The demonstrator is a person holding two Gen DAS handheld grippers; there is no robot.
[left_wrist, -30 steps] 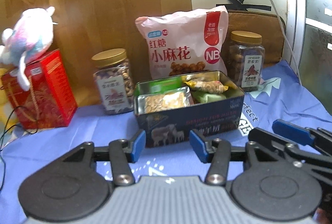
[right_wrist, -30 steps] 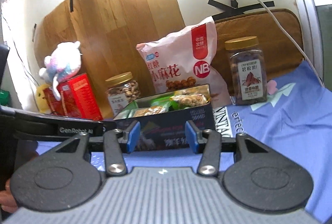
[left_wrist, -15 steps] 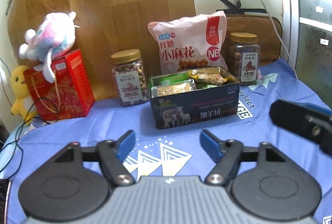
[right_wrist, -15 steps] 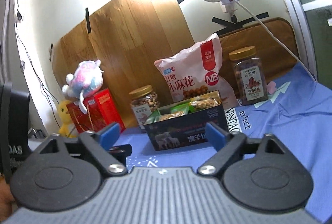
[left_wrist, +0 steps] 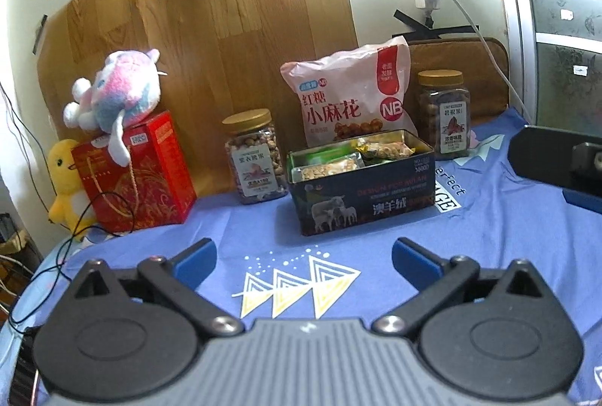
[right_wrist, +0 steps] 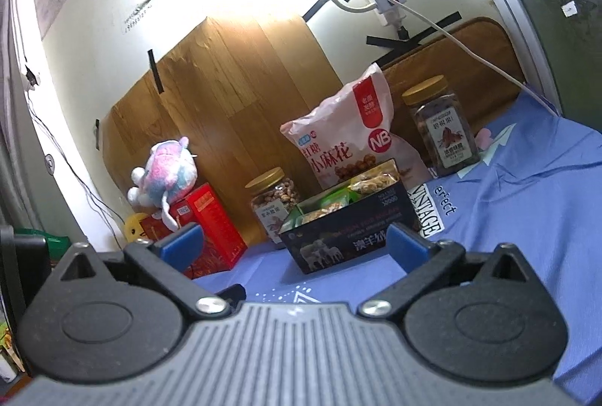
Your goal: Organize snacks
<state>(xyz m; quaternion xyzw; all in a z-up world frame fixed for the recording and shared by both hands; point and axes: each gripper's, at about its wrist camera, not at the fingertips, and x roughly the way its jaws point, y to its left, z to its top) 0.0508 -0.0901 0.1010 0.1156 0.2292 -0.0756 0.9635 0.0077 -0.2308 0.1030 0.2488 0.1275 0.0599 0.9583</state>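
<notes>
A dark tin box (left_wrist: 361, 195) stands on the blue cloth (left_wrist: 508, 236) with several snack packets (left_wrist: 327, 167) inside. My left gripper (left_wrist: 304, 255) hangs well in front of it, its jaws opening wide with nothing between them. In the right wrist view the tin box (right_wrist: 350, 236) lies ahead of my right gripper (right_wrist: 293, 244). Its jaws are opening too and hold nothing. The right gripper's black body (left_wrist: 557, 165) shows at the right edge of the left wrist view.
Behind the tin stand a pink snack bag (left_wrist: 350, 97) and two gold-lidded nut jars (left_wrist: 254, 157) (left_wrist: 444, 112). At the left are a red box (left_wrist: 139, 172) with a plush toy (left_wrist: 116, 93) on top, a yellow duck (left_wrist: 67, 180) and loose cables (left_wrist: 49, 274).
Both grippers have drawn back from the tin, which now looks smaller and farther. Both pairs of jaws have spread from half closed to wide.
</notes>
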